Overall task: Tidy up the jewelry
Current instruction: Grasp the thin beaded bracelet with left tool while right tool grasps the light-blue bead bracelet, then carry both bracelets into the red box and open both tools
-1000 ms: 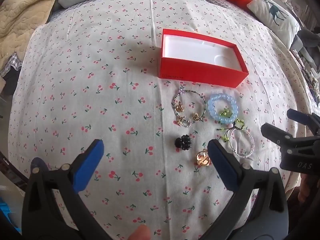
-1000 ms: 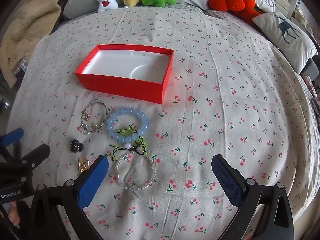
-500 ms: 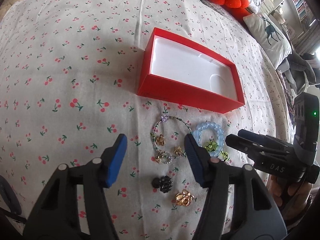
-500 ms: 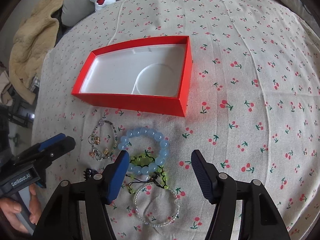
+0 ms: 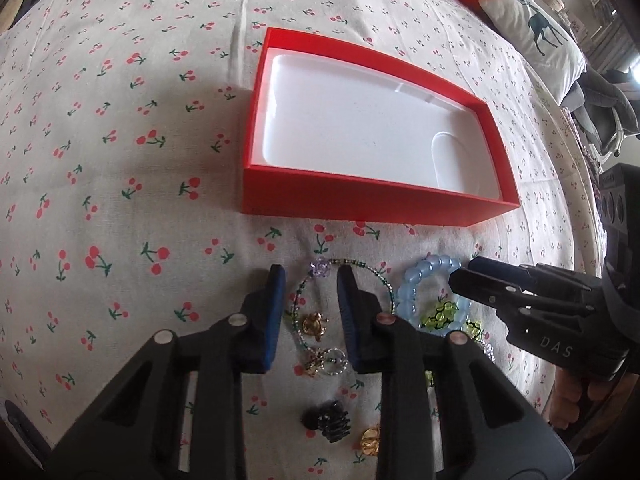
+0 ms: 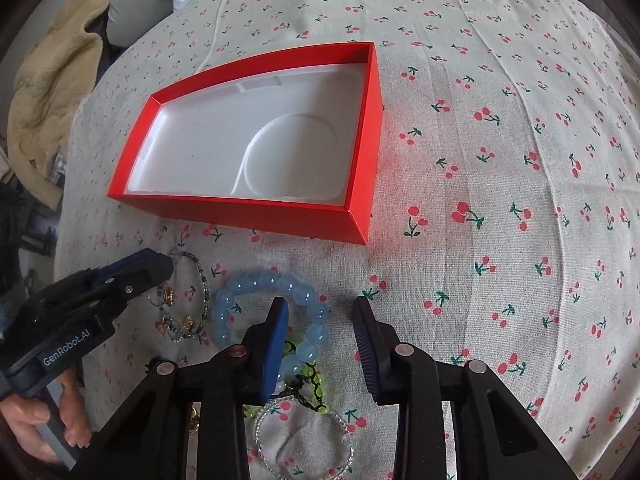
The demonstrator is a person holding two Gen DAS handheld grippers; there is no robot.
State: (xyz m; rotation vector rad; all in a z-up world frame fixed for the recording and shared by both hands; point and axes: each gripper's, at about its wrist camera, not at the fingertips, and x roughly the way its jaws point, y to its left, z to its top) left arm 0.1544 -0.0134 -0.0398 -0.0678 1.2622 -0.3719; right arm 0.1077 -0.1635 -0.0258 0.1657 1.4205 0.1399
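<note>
The left hand-held gripper [image 5: 310, 312] points steeply down over the thin beaded bracelet with gold charms [image 5: 320, 320]; its jaws have just been closing and now straddle one side of that loop, part of the strand lying between them, the pads not yet pressing on it, so it grasps nothing; the right hand-held gripper [image 6: 320, 340] tilts down likewise, its jaws also just closing, astride the near arc of the pale blue bead bracelet [image 6: 264, 308], one pad inside the ring, and it too is not yet clenched; a hand [image 6: 44, 428] shows at the left grip. Outward lie a clear bead bracelet [image 6: 304, 436], a black claw clip [image 5: 330, 426] and a gold clip [image 5: 370, 442], all on the cherry-print bedsheet [image 5: 120, 160]; beyond them the red box [image 5: 372, 200] stands empty, so I judge the sorting barely begun, every piece still to go in.
</note>
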